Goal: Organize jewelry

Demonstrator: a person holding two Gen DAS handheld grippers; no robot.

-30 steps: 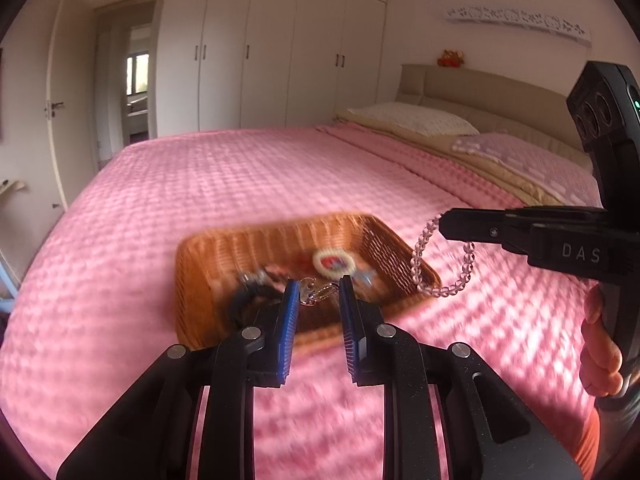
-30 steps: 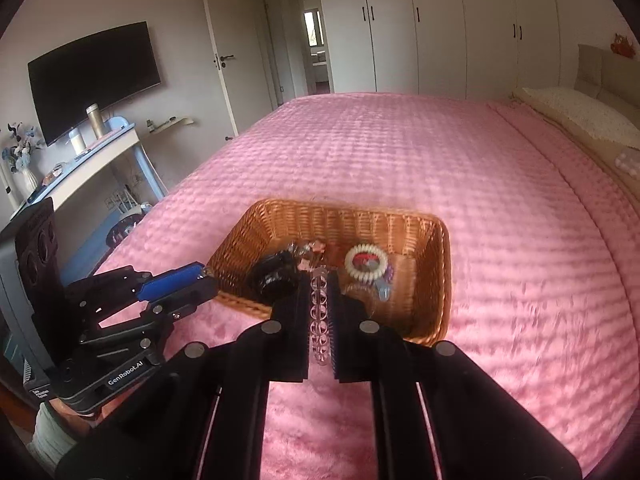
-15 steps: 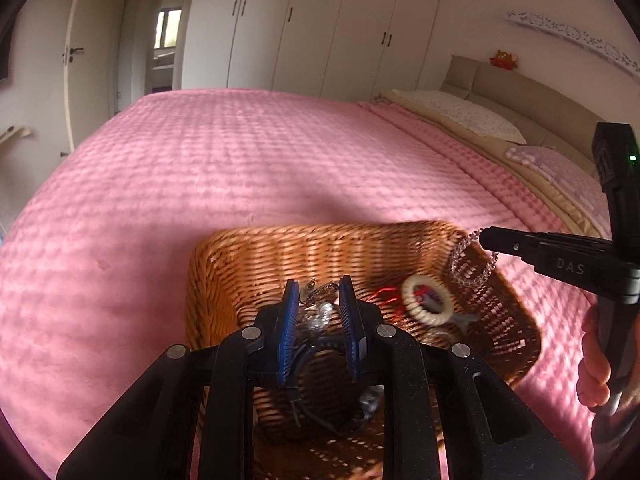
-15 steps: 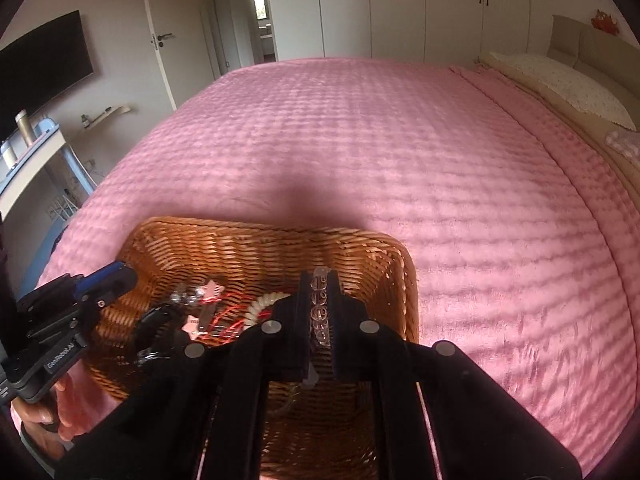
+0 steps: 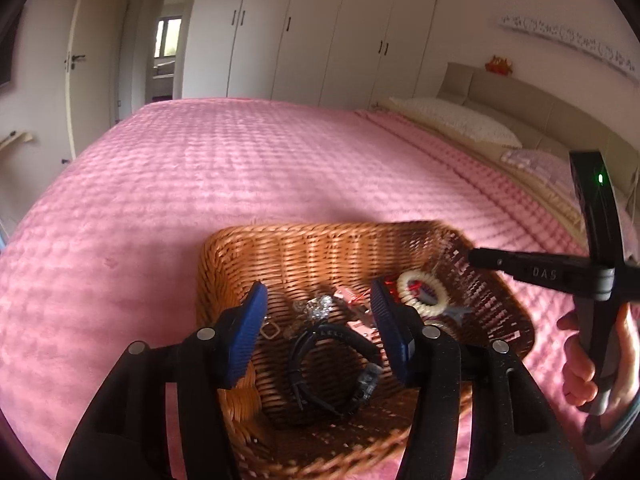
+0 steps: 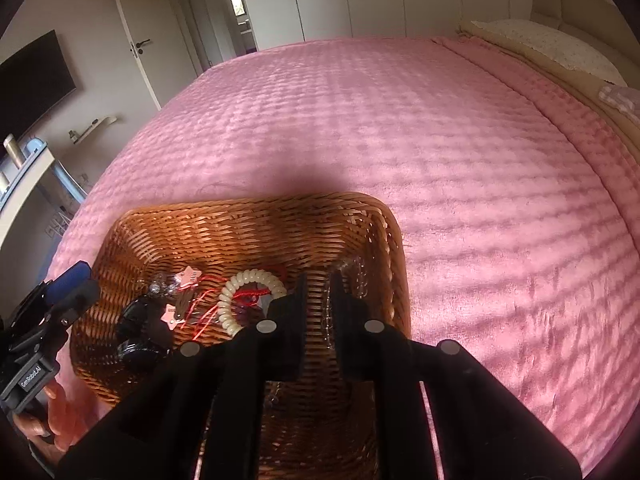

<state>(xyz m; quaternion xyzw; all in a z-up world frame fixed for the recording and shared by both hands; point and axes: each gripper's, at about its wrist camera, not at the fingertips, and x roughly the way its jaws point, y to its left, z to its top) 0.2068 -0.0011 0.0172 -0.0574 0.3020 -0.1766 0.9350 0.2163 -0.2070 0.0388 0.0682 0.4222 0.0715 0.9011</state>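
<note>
One wicker basket (image 6: pixel 240 236) is sitting on one pink bedspread (image 6: pixel 440 140). Inside are lying two pink star clips (image 6: pixel 188 276), one cream coil bracelet (image 6: pixel 248 292), one black band (image 5: pixel 332 344) (remaining trinkets too tangled to count).

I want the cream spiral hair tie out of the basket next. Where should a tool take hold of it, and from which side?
Grip the cream spiral hair tie on its far arc, coming straight down from above. It lies flat on the wicker basket floor, so one finger can drop inside the ring and one outside. Red cord crosses its middle; the far arc looks clearest of it.
</note>
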